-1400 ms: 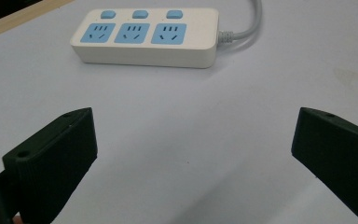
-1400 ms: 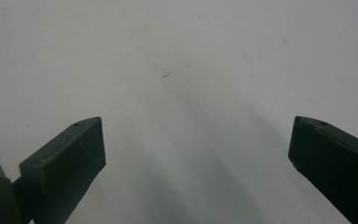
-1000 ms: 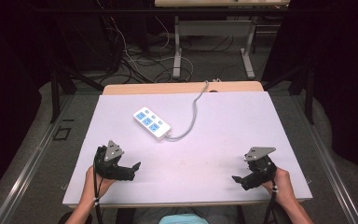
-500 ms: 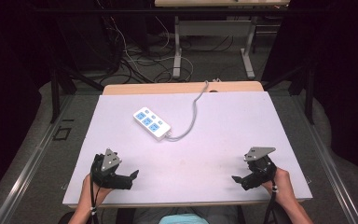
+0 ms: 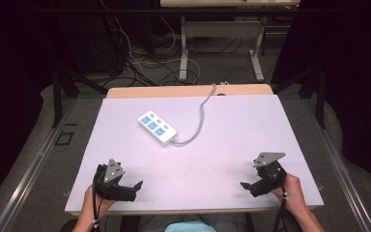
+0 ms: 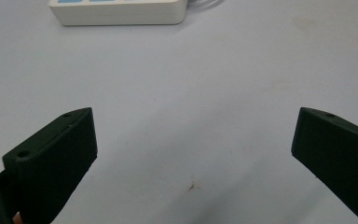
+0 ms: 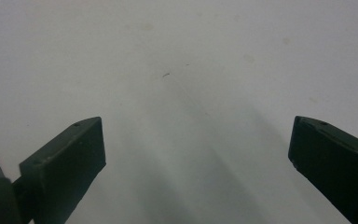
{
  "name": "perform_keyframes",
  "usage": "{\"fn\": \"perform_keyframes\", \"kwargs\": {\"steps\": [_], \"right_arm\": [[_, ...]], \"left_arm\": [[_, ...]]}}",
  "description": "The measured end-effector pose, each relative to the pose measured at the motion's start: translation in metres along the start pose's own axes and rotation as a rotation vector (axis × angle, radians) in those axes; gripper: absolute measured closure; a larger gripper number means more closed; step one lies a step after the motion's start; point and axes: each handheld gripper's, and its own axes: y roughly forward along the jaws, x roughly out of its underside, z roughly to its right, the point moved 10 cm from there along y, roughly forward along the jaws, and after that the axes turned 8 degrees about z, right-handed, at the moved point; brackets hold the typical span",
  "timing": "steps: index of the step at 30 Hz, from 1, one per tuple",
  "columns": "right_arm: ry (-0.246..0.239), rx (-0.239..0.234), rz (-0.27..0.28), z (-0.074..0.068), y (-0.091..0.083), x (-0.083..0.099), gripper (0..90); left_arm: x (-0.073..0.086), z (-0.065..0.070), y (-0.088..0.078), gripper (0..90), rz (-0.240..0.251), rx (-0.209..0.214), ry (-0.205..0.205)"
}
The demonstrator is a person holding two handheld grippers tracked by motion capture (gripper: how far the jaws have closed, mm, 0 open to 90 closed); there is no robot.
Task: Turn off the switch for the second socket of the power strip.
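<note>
A white power strip [image 5: 157,127] with blue sockets lies on the white table [image 5: 232,121], left of centre, its grey cord [image 5: 199,121] running to the far edge. In the left gripper view the power strip [image 6: 116,11] sits at the top edge, well beyond the jaws. My left gripper [image 5: 136,186] rests near the front left corner, jaws wide apart with nothing between them. My right gripper [image 5: 245,185] rests near the front right, also open and empty. Both sets of jaws hover low over bare table [image 7: 182,93].
Beyond the table's far edge are a wooden strip [image 5: 183,91], tangled cables on the floor [image 5: 140,63] and the legs of another table [image 5: 184,53]. A small dark mark [image 6: 191,186] sits on the table between the left jaws.
My left gripper has drawn back toward the front edge and a little to the left. The right gripper has stayed in place.
</note>
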Motion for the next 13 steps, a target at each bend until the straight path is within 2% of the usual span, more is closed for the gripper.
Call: {"fn": "perform_keyframes", "kwargs": {"steps": [5,8,13], "right_arm": [[-0.010,-0.005,-0.010,0.0001,-0.0005,0.0006,3.3],[-0.008,-0.005,-0.019,-0.0005,-0.0011,0.0010,3.3],[-0.006,-0.013,-0.018,-0.0014,-0.0012,0.0010,3.3]], "left_arm": [[-0.0002,-0.0006,0.0016,0.0,0.006,0.002,-0.003],[0.0011,-0.0006,0.0016,0.0,-0.008,0.008,0.007],[-0.0011,-0.0008,0.0031,0.0,0.007,0.005,0.006]]}}
